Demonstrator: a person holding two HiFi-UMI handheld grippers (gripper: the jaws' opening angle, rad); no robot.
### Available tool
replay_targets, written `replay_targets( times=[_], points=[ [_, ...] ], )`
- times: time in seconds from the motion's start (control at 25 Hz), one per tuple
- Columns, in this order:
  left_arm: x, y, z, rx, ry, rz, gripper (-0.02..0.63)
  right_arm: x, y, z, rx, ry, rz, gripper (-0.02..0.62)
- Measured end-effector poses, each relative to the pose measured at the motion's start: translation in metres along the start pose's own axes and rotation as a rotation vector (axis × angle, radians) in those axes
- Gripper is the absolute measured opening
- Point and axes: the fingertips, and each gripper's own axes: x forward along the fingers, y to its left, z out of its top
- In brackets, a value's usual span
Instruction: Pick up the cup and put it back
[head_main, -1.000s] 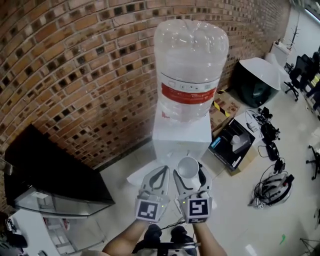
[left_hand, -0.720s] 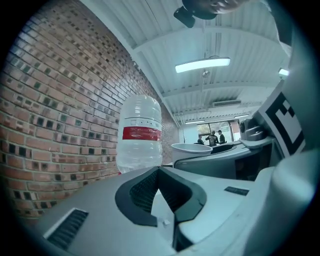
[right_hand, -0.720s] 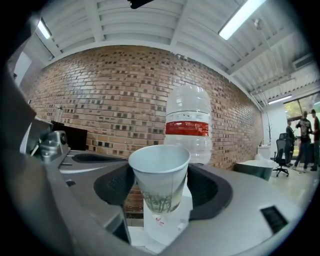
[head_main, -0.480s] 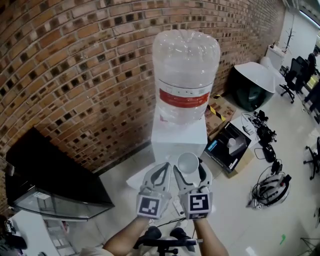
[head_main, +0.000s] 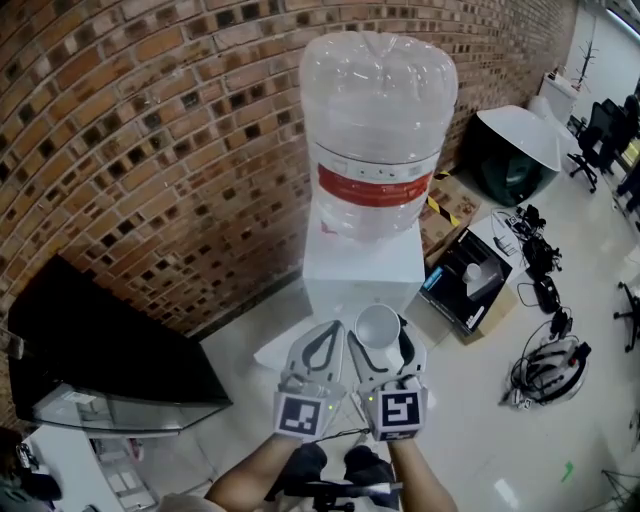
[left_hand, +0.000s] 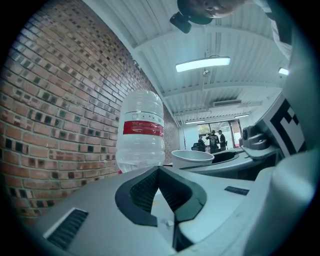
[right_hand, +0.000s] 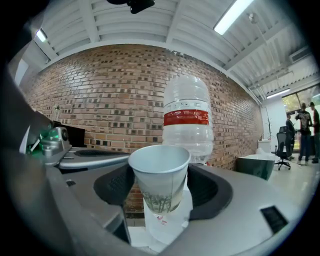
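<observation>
A white paper cup (head_main: 378, 327) stands upright in the air between the jaws of my right gripper (head_main: 379, 338), which is shut on it. In the right gripper view the cup (right_hand: 160, 175) shows a faint green print low on its wall, with my right gripper (right_hand: 161, 187) pressing it from both sides. My left gripper (head_main: 323, 332) is just to the left, shut with nothing in it; its tips meet in the left gripper view (left_hand: 159, 171). Straight ahead is a white water dispenser (head_main: 362, 265) carrying a large clear bottle (head_main: 378, 130) with a red label.
A brick wall (head_main: 150, 150) runs behind the dispenser. A black cabinet (head_main: 100, 350) sits at the left. On the floor at the right lie an open box (head_main: 465, 285), a black bin with a white top (head_main: 515, 150), and cables with a helmet (head_main: 545, 365).
</observation>
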Motion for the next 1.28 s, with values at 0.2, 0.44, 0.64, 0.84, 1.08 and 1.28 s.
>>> replay_targets(
  times=[0.2, 0.44, 0.64, 0.84, 1.08, 1.28],
  points=[
    [0.005, 0.005, -0.056, 0.006, 0.019, 0.010, -0.008, 0.015, -0.012, -0.068, -0.014, 0.040, 0.003, 0.337],
    [-0.001, 0.005, -0.165, 0.006, 0.019, 0.018, -0.008, 0.041, -0.019, -0.178, -0.037, 0.048, 0.012, 0.337],
    [-0.001, 0.008, -0.257, 0.015, 0.025, 0.018, -0.008, 0.068, -0.023, -0.263, 0.000, 0.032, 0.007, 0.337],
    [-0.005, 0.013, -0.334, 0.004, 0.020, 0.026, -0.008, 0.088, -0.024, -0.338, -0.023, 0.042, 0.021, 0.338],
    [-0.012, 0.015, -0.413, 0.004, 0.015, 0.031, -0.008, 0.105, -0.023, -0.414, -0.007, 0.033, 0.020, 0.337],
    [-0.017, 0.016, -0.471, -0.001, 0.009, 0.035, -0.008, 0.117, -0.027, -0.477, -0.022, 0.047, 0.017, 0.337]
  ],
)
